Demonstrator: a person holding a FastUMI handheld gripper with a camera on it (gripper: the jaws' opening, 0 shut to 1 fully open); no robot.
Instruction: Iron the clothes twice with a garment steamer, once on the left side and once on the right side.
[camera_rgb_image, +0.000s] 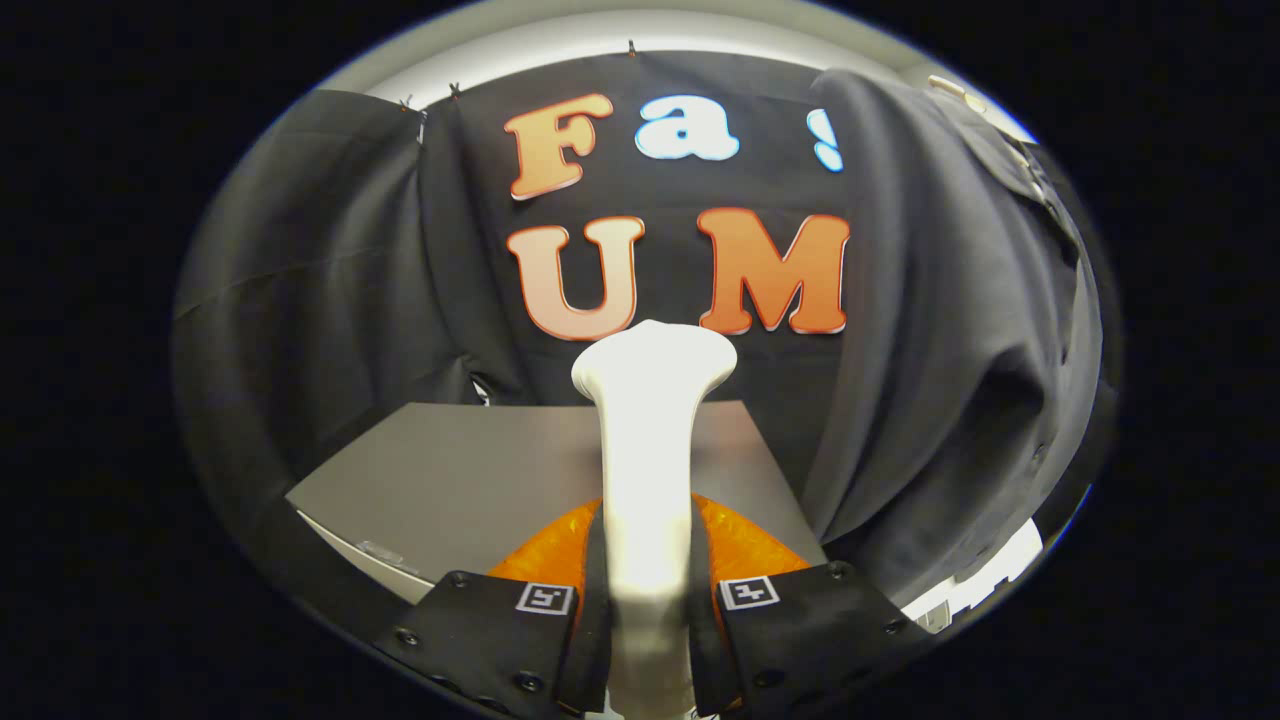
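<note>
Steamer (648, 450) is held upright in the claw (650, 610), its pale handle clamped between both fingers and its broad head rising just beyond them. Long axis of the steamer runs straight ahead from the claw, in line with the fingers. An orange part of the steamer body shows at either side of the handle, low between the fingers.

Garment (950, 330), a dark shirt, hangs to the right of the steamer head and somewhat beyond it, apart from it; no contact is seen. Its near edge falls as a long vertical fold beside the desk (440, 480), which lies flat beneath and beyond the claw.

Judgement: ironing has not begun on either side. The head must swing right and forward to meet the cloth. Open room lies between head and shirt; the desk's far right corner sits close under that path and is the one edge to clear.
</note>
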